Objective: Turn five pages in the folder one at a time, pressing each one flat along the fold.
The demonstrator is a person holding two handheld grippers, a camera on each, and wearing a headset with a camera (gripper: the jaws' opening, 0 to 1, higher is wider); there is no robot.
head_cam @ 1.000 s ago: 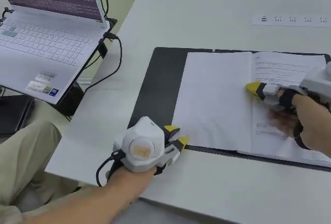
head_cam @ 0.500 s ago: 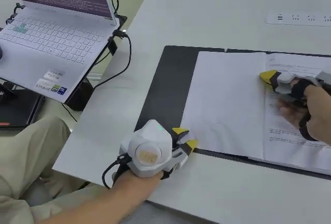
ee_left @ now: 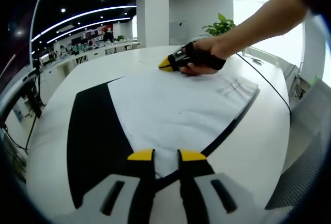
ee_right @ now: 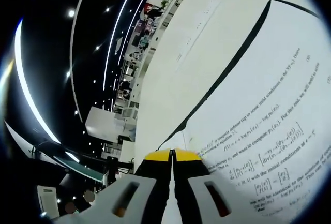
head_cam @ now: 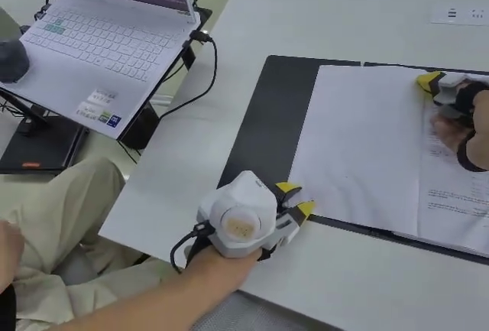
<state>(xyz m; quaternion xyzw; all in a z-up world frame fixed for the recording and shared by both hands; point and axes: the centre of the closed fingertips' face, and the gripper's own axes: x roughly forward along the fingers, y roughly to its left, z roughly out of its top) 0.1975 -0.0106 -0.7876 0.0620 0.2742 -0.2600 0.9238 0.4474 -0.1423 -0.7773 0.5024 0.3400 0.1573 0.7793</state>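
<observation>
With its jaws pressed together and holding nothing, my right gripper (head_cam: 429,82) has its tips on the paper at the fold (head_cam: 422,155), and over the last second it has slid from mid-fold up near the far edge of the folder (head_cam: 263,117). My left gripper (head_cam: 296,199), jaws a narrow gap apart and empty, stays at the near corner of the turned page (head_cam: 359,140). The folder lies open on the table (head_cam: 344,10), and I judge this crease nearly pressed, with the next page due.
</observation>
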